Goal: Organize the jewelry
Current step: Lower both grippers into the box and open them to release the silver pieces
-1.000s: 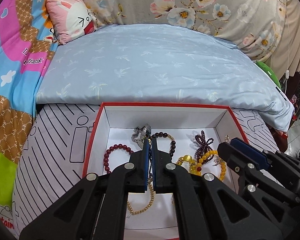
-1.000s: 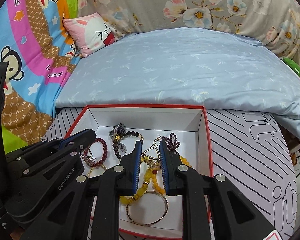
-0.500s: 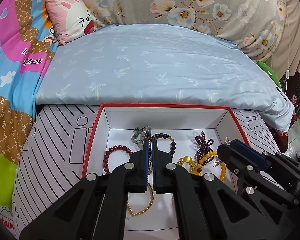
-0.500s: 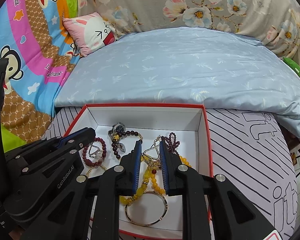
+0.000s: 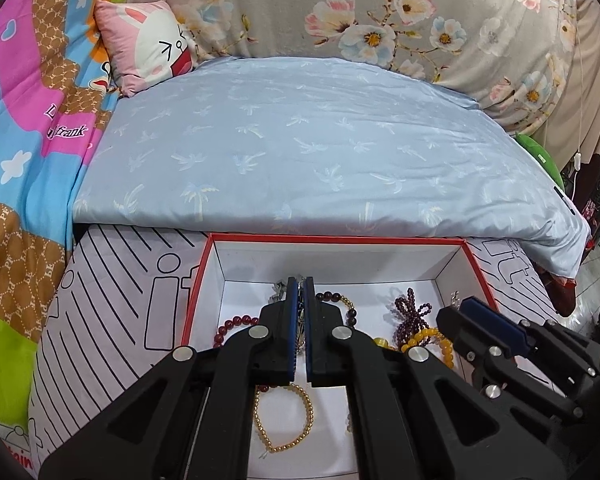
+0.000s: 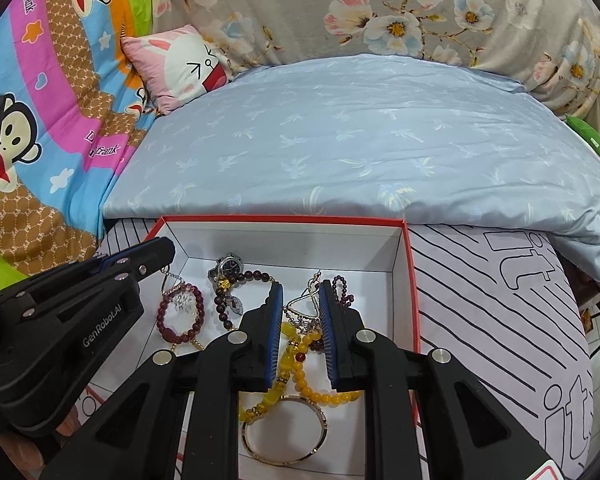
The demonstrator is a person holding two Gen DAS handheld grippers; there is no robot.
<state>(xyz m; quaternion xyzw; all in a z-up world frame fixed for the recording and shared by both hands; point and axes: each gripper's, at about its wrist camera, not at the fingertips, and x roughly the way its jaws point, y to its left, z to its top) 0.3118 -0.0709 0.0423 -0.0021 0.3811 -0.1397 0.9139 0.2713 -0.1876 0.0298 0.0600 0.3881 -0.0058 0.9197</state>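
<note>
A red-rimmed white box point(image 5: 452, 268) point(image 6: 396, 248) lies on the bed and holds several pieces of jewelry. My left gripper point(image 5: 299, 286) is shut on a thin silver chain necklace point(image 5: 300, 320); its crystal pendant hangs over the dark red bead bracelet point(image 6: 180, 312) in the right wrist view point(image 6: 180, 298). My right gripper point(image 6: 300, 292) is open over a yellow bead bracelet point(image 6: 296, 364) and a thin gold piece point(image 6: 300, 304), holding nothing. A watch point(image 6: 230, 268), a dark bead bracelet point(image 6: 240, 280), purple beads point(image 5: 414, 312), a gold bead bracelet point(image 5: 288, 420) and a gold bangle point(image 6: 284, 428) lie in the box.
The box rests on a white cover with black lines point(image 6: 500, 300). A light blue quilt point(image 5: 300, 152) lies behind it. A pink bunny pillow point(image 5: 148, 44) and a colourful blanket point(image 5: 28, 140) are at the left.
My left gripper has risen slightly with the chain; the pendant now hangs over the red bracelet in the right wrist view. The right gripper has stayed put.
</note>
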